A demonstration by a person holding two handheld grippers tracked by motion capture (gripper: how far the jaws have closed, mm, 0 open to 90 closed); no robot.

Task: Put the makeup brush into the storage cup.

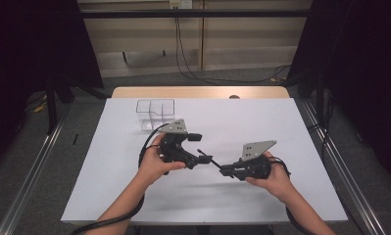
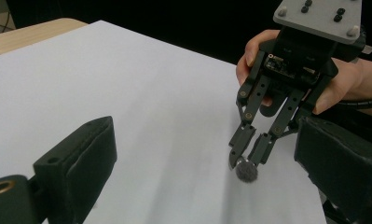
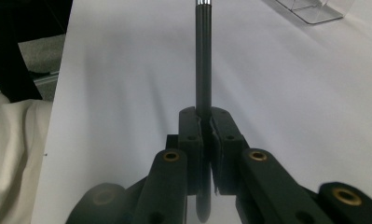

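Observation:
A slim black brush (image 3: pixel 203 56) with a silver band near its far end is clamped between the jaws of my right gripper (image 3: pixel 206 119), which is shut on its handle. In the high view the brush (image 1: pixel 217 164) sticks out up and to the left from the right gripper (image 1: pixel 226 170) toward the left gripper (image 1: pixel 205 157). The left gripper view looks at the brush's fuzzy grey tip (image 2: pixel 246 172), held just above the table by the right gripper (image 2: pixel 244 161). My left gripper (image 2: pixel 207 140) stands wide open, its pads touching nothing.
A clear plastic box (image 1: pixel 156 110) with compartments stands on the white table (image 1: pixel 261 122) at the back left, also in the right gripper view (image 3: pixel 314 11). A wooden edge (image 1: pixel 198 92) runs along the far side. Cables trail from both grippers.

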